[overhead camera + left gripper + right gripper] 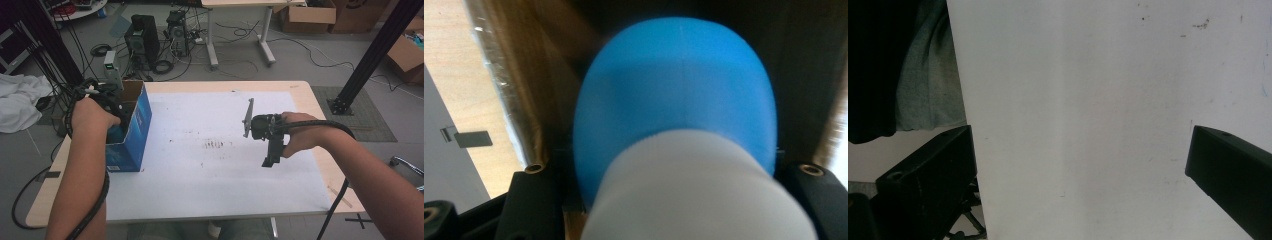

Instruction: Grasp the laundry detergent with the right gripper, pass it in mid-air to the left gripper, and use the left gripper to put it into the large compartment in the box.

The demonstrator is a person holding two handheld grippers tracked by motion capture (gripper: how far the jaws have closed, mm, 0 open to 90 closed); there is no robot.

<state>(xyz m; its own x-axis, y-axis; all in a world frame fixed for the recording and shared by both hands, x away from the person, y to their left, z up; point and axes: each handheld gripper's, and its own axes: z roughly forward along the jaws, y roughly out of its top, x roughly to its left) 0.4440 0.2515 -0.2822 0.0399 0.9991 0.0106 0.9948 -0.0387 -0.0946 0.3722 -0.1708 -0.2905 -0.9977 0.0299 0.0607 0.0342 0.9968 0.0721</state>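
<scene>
An open blue carton (132, 132) with brown cardboard inside (519, 75) stands on the left of the table. My left hand (95, 117) reaches down into it from above. Inside the carton, my left gripper (671, 175) is shut on a rounded blue object with a white end (679, 95), which sits between the two black jaws. My right gripper (271, 154) hovers over the white sheet (200, 150) at the right of the table. Its jaws stand wide apart in the right gripper view (1080, 160), open with nothing between them.
The white sheet covers most of the wooden table (305, 90). Black cables trail along both forearms. On the floor behind the table are computer towers (142, 37), loose wires and cardboard boxes (307, 15). A black post (370, 55) stands at the right.
</scene>
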